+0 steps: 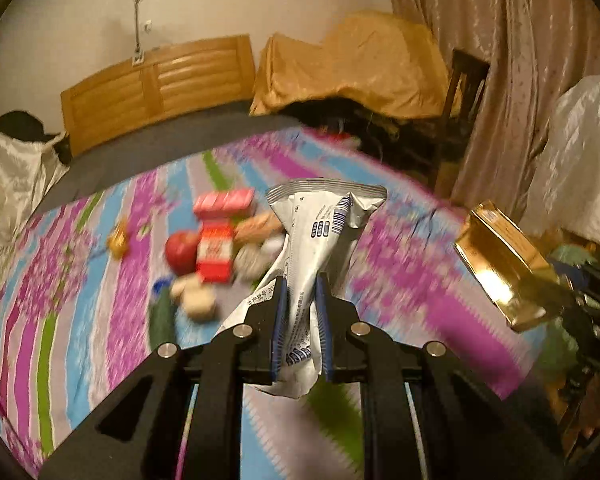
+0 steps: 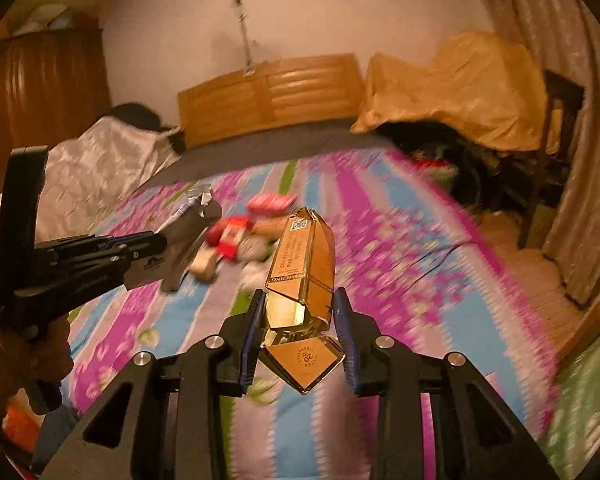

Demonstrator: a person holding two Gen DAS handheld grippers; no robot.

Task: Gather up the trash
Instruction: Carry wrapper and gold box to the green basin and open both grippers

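My left gripper [image 1: 301,284] is shut on a crumpled silver wrapper [image 1: 324,216] and holds it above the striped bed [image 1: 400,264]. My right gripper [image 2: 299,300] is shut on a gold cigarette box [image 2: 304,264] with its lid flap hanging open, also above the bed. The gold box also shows at the right of the left wrist view [image 1: 500,264]. The left gripper with the wrapper shows at the left of the right wrist view [image 2: 156,248]. A blurred pile lies on the bed: red boxes [image 1: 216,252], an apple [image 1: 180,250], pale crumpled items [image 1: 196,300].
A wooden headboard [image 1: 156,88] stands at the far end of the bed. Furniture under a yellow cloth [image 1: 360,64] and a dark chair [image 1: 464,92] stand at the far right by a curtain [image 1: 512,60]. A white plastic bag [image 1: 580,152] hangs at the right.
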